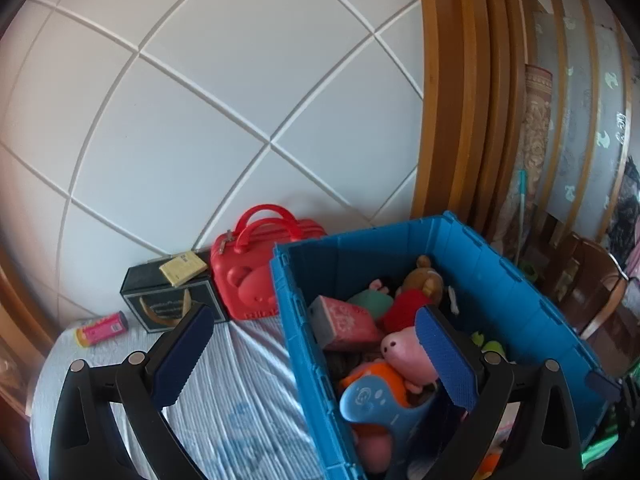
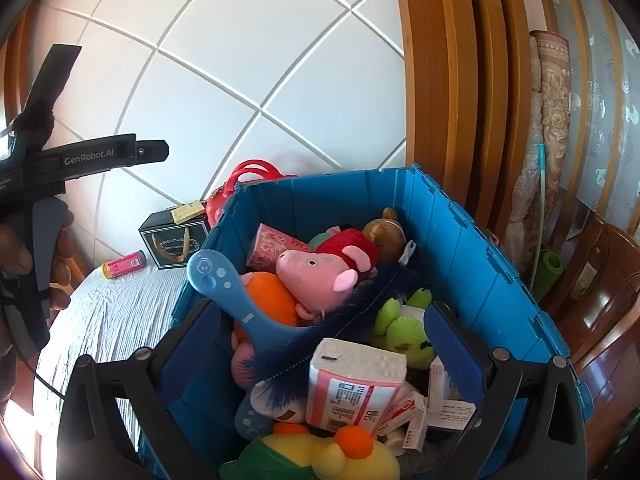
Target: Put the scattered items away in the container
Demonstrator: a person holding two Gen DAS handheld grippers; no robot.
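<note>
A blue plastic crate [image 1: 500, 280] stands on the bed, filled with toys: a pink pig plush [image 1: 404, 348], an orange plush [image 1: 380, 376], a pink box [image 1: 344, 320] and a blue handled toy [image 1: 372, 400]. My left gripper [image 1: 314, 314] hangs open over the crate's near left wall with nothing between its pads. In the right wrist view the same crate [image 2: 480, 264] lies below my right gripper [image 2: 324, 312], which is open and empty above a tissue pack [image 2: 356, 384], small cartons [image 2: 416, 416] and a dark blue feathery piece [image 2: 320, 332].
Against the white panelled wall sit a red toy case [image 1: 248, 276], a black box [image 1: 172, 304] with a yellow pad [image 1: 182, 268] on top, and a pink tube [image 1: 102, 328] on the striped bedcover [image 1: 240, 392]. Wooden frame and rolled rug [image 2: 548, 120] stand right. A hand [image 2: 60, 256] holds the left tool.
</note>
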